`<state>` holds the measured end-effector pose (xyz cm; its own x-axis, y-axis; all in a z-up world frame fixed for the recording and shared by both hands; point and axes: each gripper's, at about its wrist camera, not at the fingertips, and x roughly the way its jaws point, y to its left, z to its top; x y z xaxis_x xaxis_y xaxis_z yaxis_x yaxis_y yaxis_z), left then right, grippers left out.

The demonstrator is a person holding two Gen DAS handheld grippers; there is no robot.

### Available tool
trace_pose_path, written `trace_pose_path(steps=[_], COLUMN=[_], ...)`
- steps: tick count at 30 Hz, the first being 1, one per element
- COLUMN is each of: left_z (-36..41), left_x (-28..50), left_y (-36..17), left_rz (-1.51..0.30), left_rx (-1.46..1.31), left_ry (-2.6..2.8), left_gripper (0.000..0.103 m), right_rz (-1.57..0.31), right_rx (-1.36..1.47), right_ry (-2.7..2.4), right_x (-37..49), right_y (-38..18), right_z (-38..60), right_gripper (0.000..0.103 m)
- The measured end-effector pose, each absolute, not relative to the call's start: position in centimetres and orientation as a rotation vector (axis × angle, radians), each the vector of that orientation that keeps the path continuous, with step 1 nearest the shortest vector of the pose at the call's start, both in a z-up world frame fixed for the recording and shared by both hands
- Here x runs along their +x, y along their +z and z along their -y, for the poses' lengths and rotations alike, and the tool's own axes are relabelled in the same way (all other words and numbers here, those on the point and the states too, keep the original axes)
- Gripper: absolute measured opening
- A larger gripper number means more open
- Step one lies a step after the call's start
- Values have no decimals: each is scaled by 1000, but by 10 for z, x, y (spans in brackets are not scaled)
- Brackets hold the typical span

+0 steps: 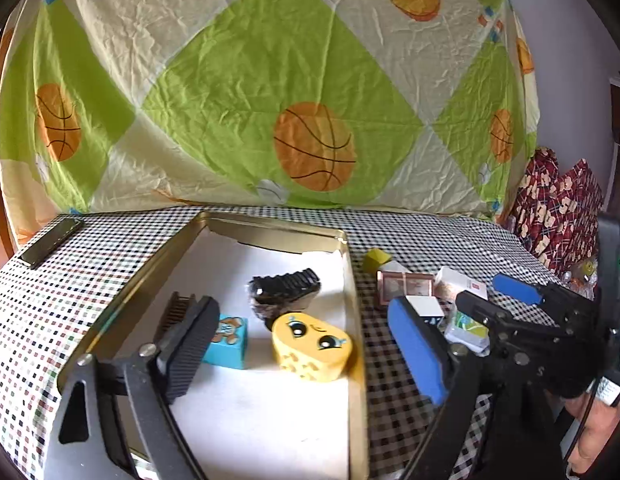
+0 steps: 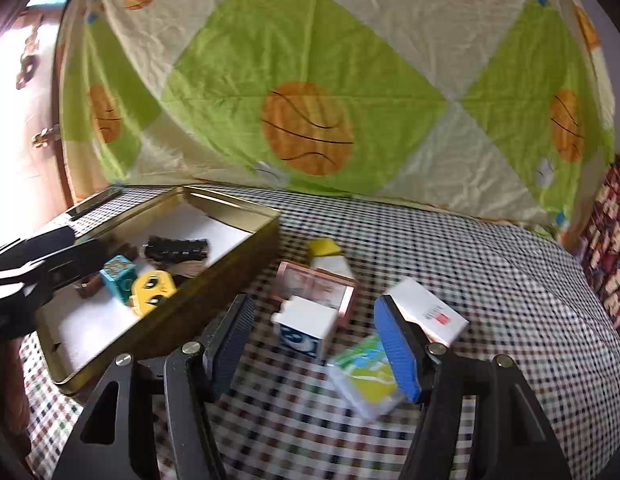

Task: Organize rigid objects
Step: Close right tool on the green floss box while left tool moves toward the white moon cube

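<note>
My left gripper (image 1: 302,344) is spread wide over the gold tin tray (image 1: 351,280), its black finger (image 1: 190,344) inside the tray and its blue-padded finger (image 1: 415,350) outside the tray's right wall, holding nothing. My right gripper (image 2: 317,344) is also spread, hovering empty over the loose pieces to the right of the tray.

Inside the tray, on its white liner, I see a yellow face-printed block (image 1: 311,346) nearest the right wall, a blue cartoon cube (image 1: 230,340) to its left, a black ribbed piece (image 1: 288,290) behind them, and a dark comb-like item (image 1: 176,312) partly hidden behind my black finger.

Right of the tray, on the checkered tablecloth (image 2: 489,256), a white-topped cube with a blue face (image 2: 304,326) sits between my right fingers, touching a pink-framed box (image 2: 319,286) behind it. A yellow-green block (image 2: 323,246) lies farther back. A white box with a red mark (image 2: 427,310) rests beside my blue pad, and a green-and-white packet (image 2: 365,376), blurred, lies in front of it.

A dark phone (image 1: 52,242) lies left of the tray. A basketball-print sheet (image 1: 270,92) hangs behind.
</note>
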<state>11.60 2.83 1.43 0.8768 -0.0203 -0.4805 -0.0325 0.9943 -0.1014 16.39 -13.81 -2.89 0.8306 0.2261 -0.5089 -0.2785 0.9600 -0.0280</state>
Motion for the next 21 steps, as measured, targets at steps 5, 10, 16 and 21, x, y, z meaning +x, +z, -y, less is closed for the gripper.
trace_pose_path(steps=[5,10,16,21], left_z=[9,29,30,27], left_x=[121,129,136,139], left_y=[11,8,3,0], left_rz=[-505,-511,-524,-531], left_rx=[-66,-42,-47,-61], left_ry=[-39,-44,-27,-24], left_gripper=[99,101,102,102], right_rz=[-655,-724,-770,-830], right_rx=[-22,-26,-29,-18], right_ry=[178,177,158,180], right_x=[190,204,214,221], right_y=[-44,-50,-55,-63], right_z=[171,165,160,163], right_gripper=[65,65,78,79])
